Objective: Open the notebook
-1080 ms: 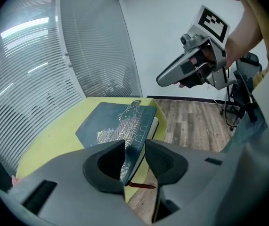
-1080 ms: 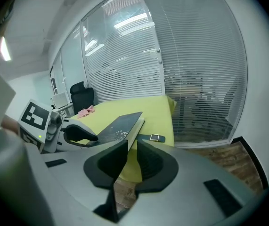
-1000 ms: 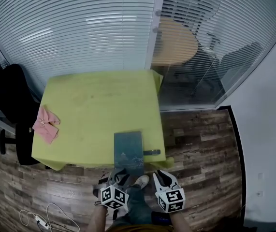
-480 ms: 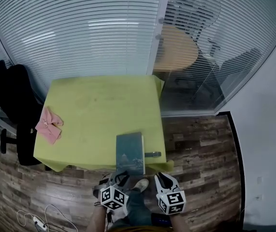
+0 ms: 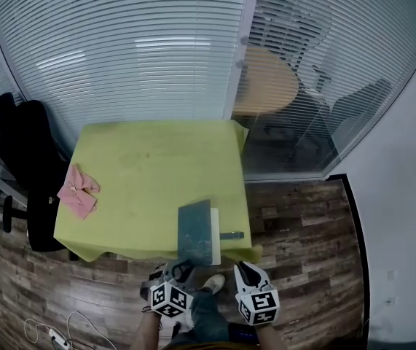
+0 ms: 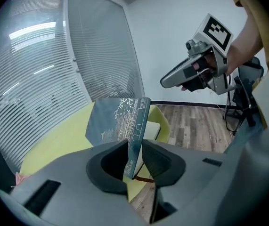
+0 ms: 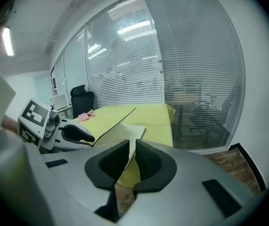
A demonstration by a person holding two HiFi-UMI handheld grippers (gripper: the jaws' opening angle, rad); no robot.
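Observation:
The notebook (image 5: 197, 233) lies at the near right edge of the yellow-green table (image 5: 149, 166). Its dark teal cover (image 6: 118, 121), printed with a white line drawing, stands lifted at an angle, and white pages (image 5: 214, 235) show beneath it. My left gripper (image 6: 135, 159) is shut on the cover's near edge. In the head view it sits just below the table edge (image 5: 177, 268). My right gripper (image 5: 242, 268) hangs to the right of the notebook, off the table. Its jaws are almost together with nothing between them (image 7: 132, 157).
A pink cloth (image 5: 79, 190) lies at the table's left edge, with a black office chair (image 5: 14, 152) beside it. A dark strap (image 5: 231, 235) lies right of the notebook. Glass walls with blinds stand behind, with a round wooden table (image 5: 266, 71) beyond. The floor is wood.
The cover lay flat a second ago; now it is raised on its left side and white pages show. Both grippers have stayed near the table's front edge.

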